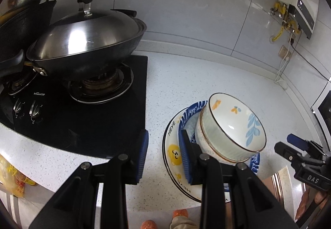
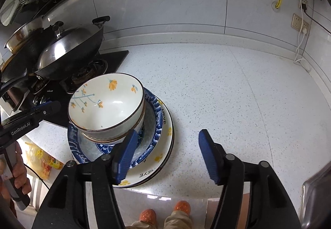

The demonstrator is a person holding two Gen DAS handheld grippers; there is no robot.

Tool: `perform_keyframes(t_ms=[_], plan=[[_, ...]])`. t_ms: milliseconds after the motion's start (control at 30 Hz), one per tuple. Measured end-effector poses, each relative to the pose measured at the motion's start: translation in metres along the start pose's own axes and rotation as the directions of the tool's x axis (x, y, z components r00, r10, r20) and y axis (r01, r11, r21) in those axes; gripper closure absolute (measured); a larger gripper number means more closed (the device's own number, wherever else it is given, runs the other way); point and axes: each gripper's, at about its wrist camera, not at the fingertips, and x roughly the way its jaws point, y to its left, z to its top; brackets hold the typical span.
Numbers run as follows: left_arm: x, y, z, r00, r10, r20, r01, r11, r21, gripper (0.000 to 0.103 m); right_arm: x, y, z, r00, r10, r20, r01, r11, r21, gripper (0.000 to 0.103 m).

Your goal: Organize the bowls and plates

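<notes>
While left of the open right claw (image 2: 167,154), stacked bowls (image 2: 107,105).

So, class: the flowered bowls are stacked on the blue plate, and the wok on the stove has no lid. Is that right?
Not quite. The wok does have a lid: a shiny metal dome with a black knob, plain in the left wrist view. The rest holds: the flowered bowls sit stacked on the blue plate.
</notes>
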Motion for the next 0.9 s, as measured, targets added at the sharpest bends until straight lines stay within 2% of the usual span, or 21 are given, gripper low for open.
perform_keyframes(t_ms=[33, 133, 167, 200, 267, 400, 667, 900], plan=[[-0.002, 0.001, -0.001, 1.0, 0.002, 0.007, -0.002, 1.0, 0.001, 0.074, -0.002, 0.0, -0.001, 1.0, 0.002, 0.004, -0.002, 1.0, 0.001, 0.029], [-0.011, -0.001, -0.003, 0.999, 0.029, 0.037, -0.03, 0.999, 0.035, 0.071, -0.008, 0.003, -0.005, 1.0, 0.01, 0.017, -0.01, 1.0, 0.0, 0.023], [-0.014, -0.002, -0.003, 0.998, 0.033, 0.046, -0.035, 0.998, 0.046, 0.054, -0.009, 0.004, -0.006, 1.0, 0.015, 0.018, -0.015, 1.0, 0.0, 0.022], [-0.017, -0.003, -0.004, 0.998, 0.035, 0.058, -0.038, 0.998, 0.053, 0.032, -0.01, 0.005, -0.006, 1.0, 0.019, 0.019, -0.019, 1.0, 0.0, 0.019], [-0.022, -0.002, -0.006, 0.997, 0.03, 0.076, -0.035, 0.998, 0.061, 0.018, -0.015, 0.008, -0.008, 0.999, 0.025, 0.033, -0.025, 1.0, -0.003, 0.014], [-0.031, -0.002, -0.007, 0.994, 0.029, 0.102, -0.037, 0.996, 0.08, 0.016, -0.024, 0.014, -0.011, 0.998, 0.024, 0.062, -0.023, 1.0, -0.016, 0.001], [-0.041, 0.0, -0.011, 0.993, 0.031, 0.114, -0.042, 0.994, 0.101, 0.01, -0.037, 0.021, -0.016, 0.994, 0.005, 0.11, -0.003, 1.0, -0.013, 0.001], [-0.044, 0.007, -0.014, 0.996, -0.01, 0.093, 0.001, 0.995, 0.102, 0.01, -0.042, 0.029, -0.021, 0.99, -0.016, 0.138, 0.02, 0.999, -0.027, 0.001]])
